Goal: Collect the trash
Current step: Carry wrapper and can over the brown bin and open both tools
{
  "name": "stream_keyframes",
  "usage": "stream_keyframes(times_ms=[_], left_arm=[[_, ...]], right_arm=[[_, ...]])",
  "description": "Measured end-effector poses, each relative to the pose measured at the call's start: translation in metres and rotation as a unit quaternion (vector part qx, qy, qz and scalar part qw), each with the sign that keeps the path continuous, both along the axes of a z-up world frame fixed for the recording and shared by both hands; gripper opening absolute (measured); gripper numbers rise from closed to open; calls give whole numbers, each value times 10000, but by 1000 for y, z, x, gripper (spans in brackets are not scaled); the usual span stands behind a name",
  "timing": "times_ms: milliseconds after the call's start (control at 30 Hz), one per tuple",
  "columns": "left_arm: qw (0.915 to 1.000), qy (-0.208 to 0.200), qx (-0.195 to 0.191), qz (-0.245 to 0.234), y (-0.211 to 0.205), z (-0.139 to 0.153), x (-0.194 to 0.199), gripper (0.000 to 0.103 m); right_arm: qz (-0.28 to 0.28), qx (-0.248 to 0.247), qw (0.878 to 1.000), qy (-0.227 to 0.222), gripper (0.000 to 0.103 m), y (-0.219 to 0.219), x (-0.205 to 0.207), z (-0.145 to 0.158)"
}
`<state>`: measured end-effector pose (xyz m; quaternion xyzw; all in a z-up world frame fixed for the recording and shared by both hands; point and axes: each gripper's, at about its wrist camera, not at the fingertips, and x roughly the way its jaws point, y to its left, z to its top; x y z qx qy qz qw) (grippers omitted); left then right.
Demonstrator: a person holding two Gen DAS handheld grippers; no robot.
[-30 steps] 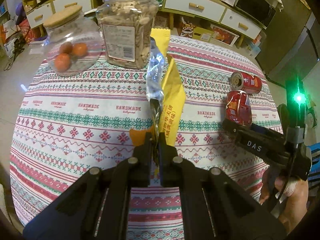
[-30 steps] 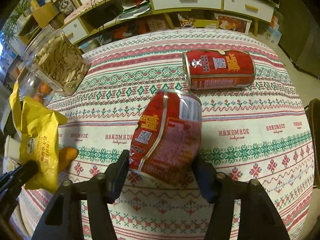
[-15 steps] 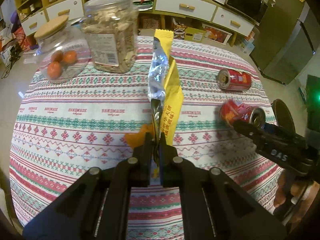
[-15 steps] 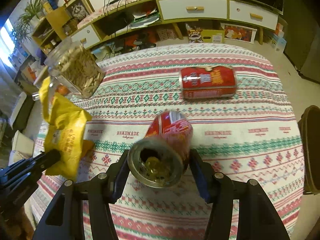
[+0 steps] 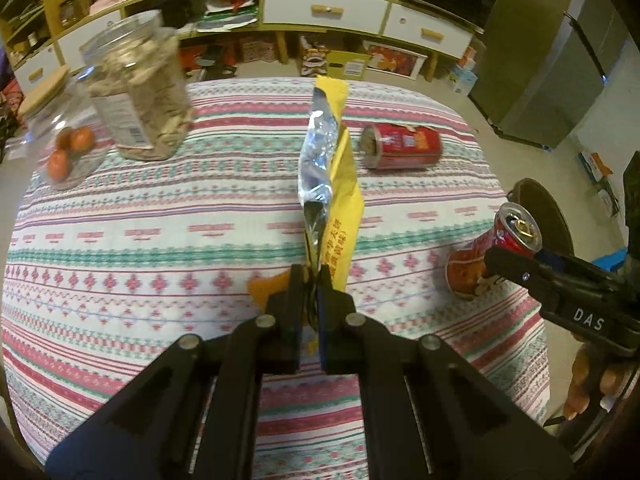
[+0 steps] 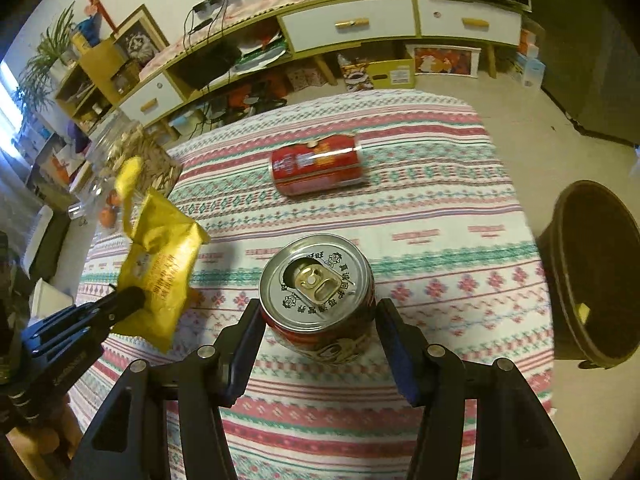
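Left wrist view: the left gripper (image 5: 310,280) is clamped tight on a yellow snack wrapper (image 5: 334,200), held above the tabletop (image 5: 160,240).

Right wrist view: the right gripper (image 6: 318,320) grips a red can (image 6: 318,300) upright, beside the brown bin (image 6: 576,240); a second can (image 6: 318,166) lies beyond.

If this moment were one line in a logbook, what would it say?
left gripper: shut on yellow wrapper | right gripper: shut on red can | second can: lying on table | bin: beside table
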<state>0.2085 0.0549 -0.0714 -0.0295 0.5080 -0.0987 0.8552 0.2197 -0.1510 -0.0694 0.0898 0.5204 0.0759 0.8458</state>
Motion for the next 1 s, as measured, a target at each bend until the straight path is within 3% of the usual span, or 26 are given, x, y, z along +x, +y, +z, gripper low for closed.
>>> stream_keyframes(times_ms=[467, 867, 1000], left_arm=[[9984, -88, -323, -463, -82, 5, 10, 7], [9922, -273, -509, -1108, -174, 13, 10, 6], [9882, -130, -797, -1305, -210, 12, 14, 6]], right_arm=[[-527, -30, 9985, -117, 58, -76, -16, 12], [-1498, -67, 9886, -141, 58, -202, -46, 14], [-1883, -168, 9817, -210, 58, -243, -61, 16]])
